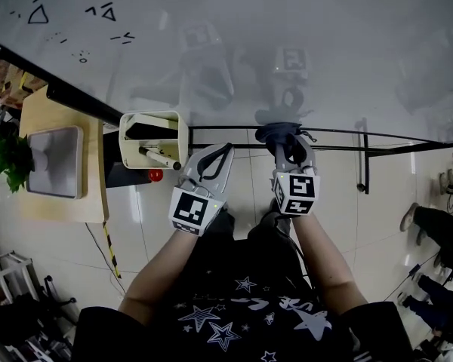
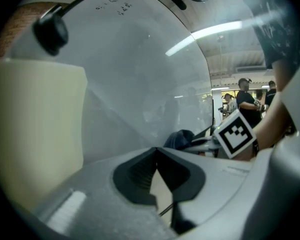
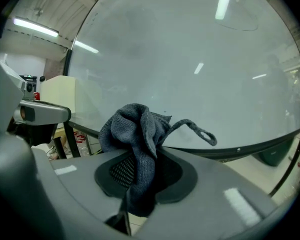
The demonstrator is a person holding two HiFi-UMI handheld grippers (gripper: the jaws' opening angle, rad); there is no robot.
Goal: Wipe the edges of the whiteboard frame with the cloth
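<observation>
head view – whiteboard [image 1: 234, 21]: fills the top of the view, with small marker doodles at upper left
head view – whiteboard frame [image 1: 83, 100]: dark lower edge, runs diagonally from the left and then across to the right
head view – right gripper [image 1: 292, 151]: points up at the frame's lower edge, marker cube facing the camera
head view – cloth [image 1: 279, 133]: dark grey bunch at the right gripper's tip, touching the frame edge
head view – left gripper [image 1: 217, 153]: just left of the right one, tip just below the frame, apart from the cloth
head view – cream tray [image 1: 152, 138]: hangs at the frame, just left of the left gripper, with a marker pen [image 1: 160, 157] in it
head view – worktop [image 1: 60, 164]: wooden, far left, with a plant [image 1: 7, 157] at its edge
left gripper view – left gripper [image 2: 155, 151]: pad tips meet, nothing between them
left gripper view – cloth [image 2: 180, 139]: off to the right beyond the tips, not touched by this gripper
left gripper view – cream tray [image 2: 35, 129]: close on the left
right gripper view – right gripper [image 3: 140, 161]: jaws clamped on the cloth
right gripper view – cloth [image 3: 132, 126]: pinched between the pads, bunched above them, lower end hanging below, loop tag [image 3: 200, 131] sticking out right
right gripper view – whiteboard frame [image 3: 240, 149]: dark edge right behind the cloth bunch
</observation>
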